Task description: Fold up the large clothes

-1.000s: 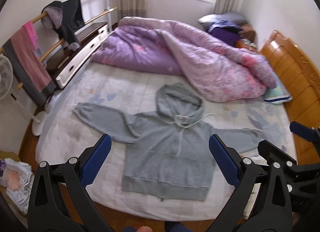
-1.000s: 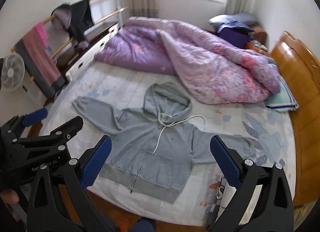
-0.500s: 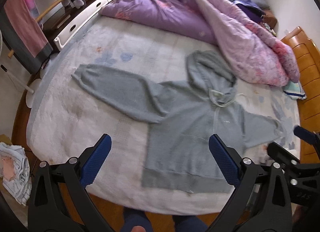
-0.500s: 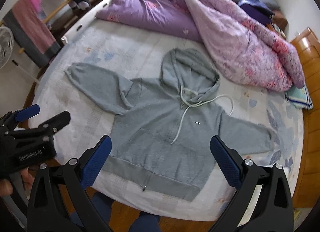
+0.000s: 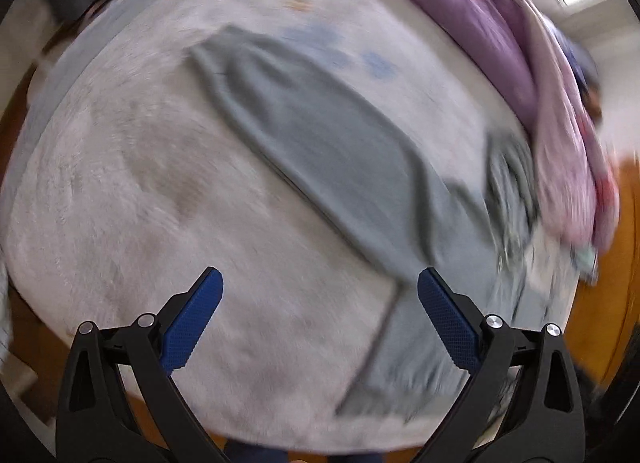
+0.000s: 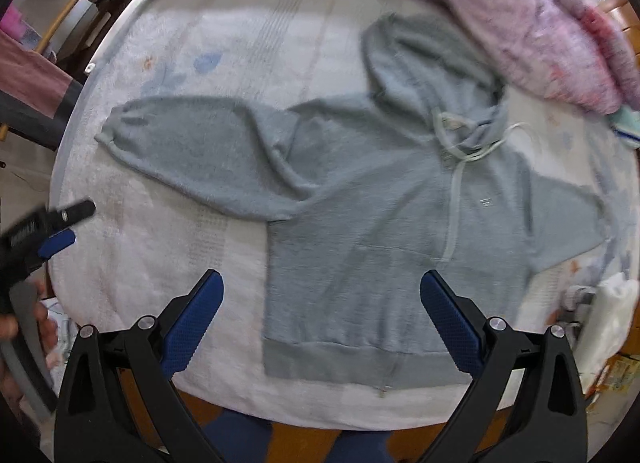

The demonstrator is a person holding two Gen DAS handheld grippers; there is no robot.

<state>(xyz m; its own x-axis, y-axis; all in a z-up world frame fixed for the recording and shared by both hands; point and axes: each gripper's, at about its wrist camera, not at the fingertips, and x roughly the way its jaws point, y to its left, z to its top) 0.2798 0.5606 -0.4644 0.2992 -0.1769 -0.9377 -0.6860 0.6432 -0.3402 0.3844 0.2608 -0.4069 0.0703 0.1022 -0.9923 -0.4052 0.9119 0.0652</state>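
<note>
A grey zip hoodie (image 6: 380, 199) lies flat, face up, on the white bed sheet (image 6: 200, 255), sleeves spread, hood toward the quilt. In the blurred left wrist view its left sleeve (image 5: 316, 143) runs diagonally across the sheet. My left gripper (image 5: 320, 283) is open and empty above the sheet, near the sleeve and the hoodie's side. It also shows at the left edge of the right wrist view (image 6: 52, 235). My right gripper (image 6: 320, 283) is open and empty above the hoodie's lower body and hem.
A purple and pink quilt (image 6: 520, 11) is heaped along the far side of the bed. A clothes rack with a towel (image 6: 28, 79) stands on the left. A wooden bed frame (image 5: 608, 263) is on the right. White bags (image 6: 608, 319) lie by the bed's right corner.
Both grippers have dropped closer to the bed and tilted down. The left one has swung left toward the hoodie's left sleeve; its view is motion-blurred. The hoodie has not moved.
</note>
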